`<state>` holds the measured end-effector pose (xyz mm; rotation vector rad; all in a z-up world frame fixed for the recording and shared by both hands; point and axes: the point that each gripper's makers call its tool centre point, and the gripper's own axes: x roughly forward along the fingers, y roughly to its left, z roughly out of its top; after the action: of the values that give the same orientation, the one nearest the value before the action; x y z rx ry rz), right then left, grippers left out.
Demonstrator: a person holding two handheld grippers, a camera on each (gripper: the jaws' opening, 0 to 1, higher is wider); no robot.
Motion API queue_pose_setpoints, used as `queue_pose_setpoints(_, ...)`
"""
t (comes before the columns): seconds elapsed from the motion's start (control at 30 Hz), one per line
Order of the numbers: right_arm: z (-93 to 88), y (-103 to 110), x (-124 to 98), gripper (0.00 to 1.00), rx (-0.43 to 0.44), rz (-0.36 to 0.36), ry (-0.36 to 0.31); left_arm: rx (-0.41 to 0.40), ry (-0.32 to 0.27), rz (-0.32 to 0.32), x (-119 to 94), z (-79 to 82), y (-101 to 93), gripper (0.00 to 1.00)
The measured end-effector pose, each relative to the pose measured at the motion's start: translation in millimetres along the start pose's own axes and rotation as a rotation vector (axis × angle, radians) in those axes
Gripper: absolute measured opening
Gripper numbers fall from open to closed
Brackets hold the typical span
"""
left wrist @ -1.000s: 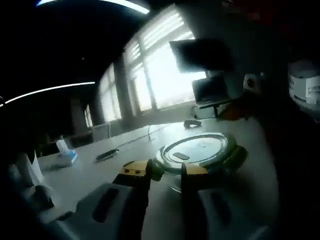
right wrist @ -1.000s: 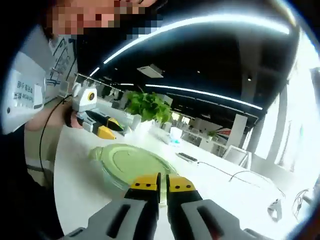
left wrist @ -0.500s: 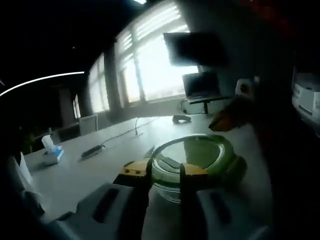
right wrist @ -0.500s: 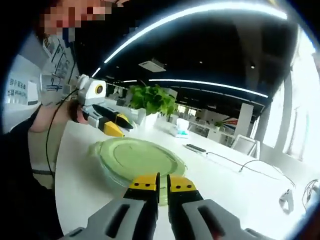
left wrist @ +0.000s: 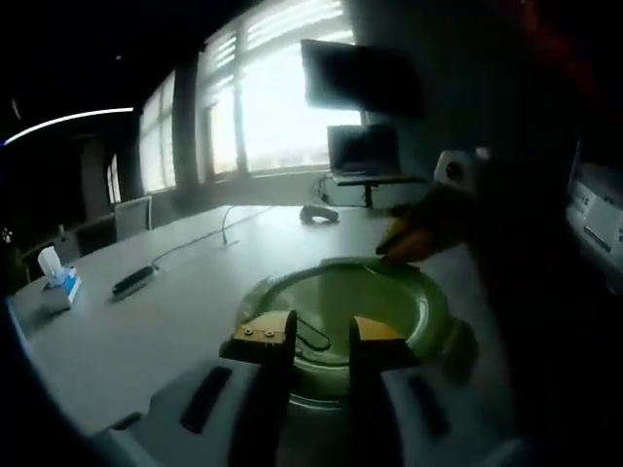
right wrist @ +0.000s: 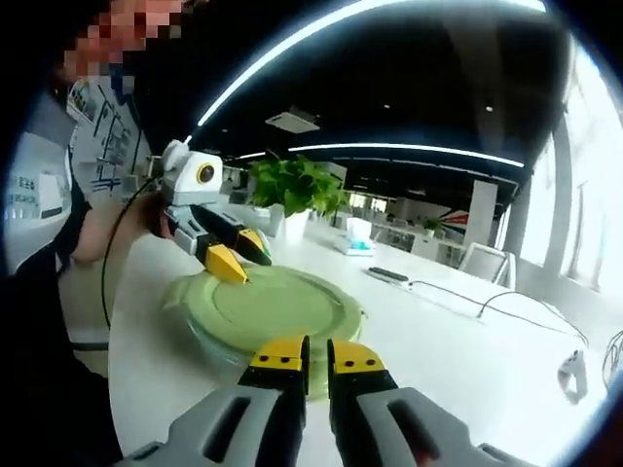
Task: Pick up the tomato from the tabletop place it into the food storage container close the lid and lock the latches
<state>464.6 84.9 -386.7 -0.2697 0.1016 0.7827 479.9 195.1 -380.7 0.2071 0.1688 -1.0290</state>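
While the left gripper view is dim, the left gripper [left wrist: 311, 336] is clear at the bottom, its yellow-tipped fingers [left wrist: 261, 336] a little apart with nothing between them, just over the near edge of the container [left wrist: 428, 336]. This round container sits on the white table [left wrist: 127, 341] with its green lid [left wrist: 380, 297] on top. Beyond it, the right gripper [left wrist: 414, 238] comes in from the right, its yellow tip at the far edge of the lid. Farther back on the table there are a phone [left wrist: 131, 282], a tissue box [left wrist: 58, 290] and a mouse [left wrist: 319, 213], and a monitor [left wrist: 362, 151] stands before bright windows [left wrist: 263, 107]. In the right gripper view, the right gripper [right wrist: 311, 358] has its two fingers [right wrist: 278, 357] almost together, only a thin gap between them and nothing held, at the near rim of the lid [right wrist: 273, 302]. The left gripper [right wrist: 224, 255] reaches in from the left, held by a hand [right wrist: 146, 219], and its yellow tips are at the far edge of the lid; I cannot tell if they touch it. A plant [right wrist: 297, 190] stands behind on the table [right wrist: 467, 341]. I cannot make out the tomato through the lid, and the latches are not clear.
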Motion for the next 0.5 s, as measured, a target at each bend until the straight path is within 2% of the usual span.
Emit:
queue_pose_setpoints(0.13, 0.3, 2, 3, 0.02, 0.027, 0.016, 0.011, -0.021, 0.038, -0.009, 3, -6.5, 2.2, 0.16)
queue_pose_setpoints(0.23, 0.0, 3, 4, 0.02, 0.064, 0.033, 0.019, -0.030, 0.040, -0.008, 3, -7.0, 4.3, 0.16)
queue_pose_setpoints(0.33, 0.0, 4, 4, 0.02, 0.068, 0.041, 0.021, -0.013, 0.032, -0.023, 5, -1.4, 2.9, 0.16)
queue_pose_setpoints(0.37, 0.1, 4, 3, 0.03, 0.068, 0.041, 0.021, 0.030, 0.034, -0.052, 6, 1.4, -0.4, 0.17)
queue_pose_setpoints(0.5, 5.2, 1, -1, 0.04, 0.135, 0.049, -0.005, 0.054, 0.049, -0.119, 12, 16.9, -6.6, 0.21)
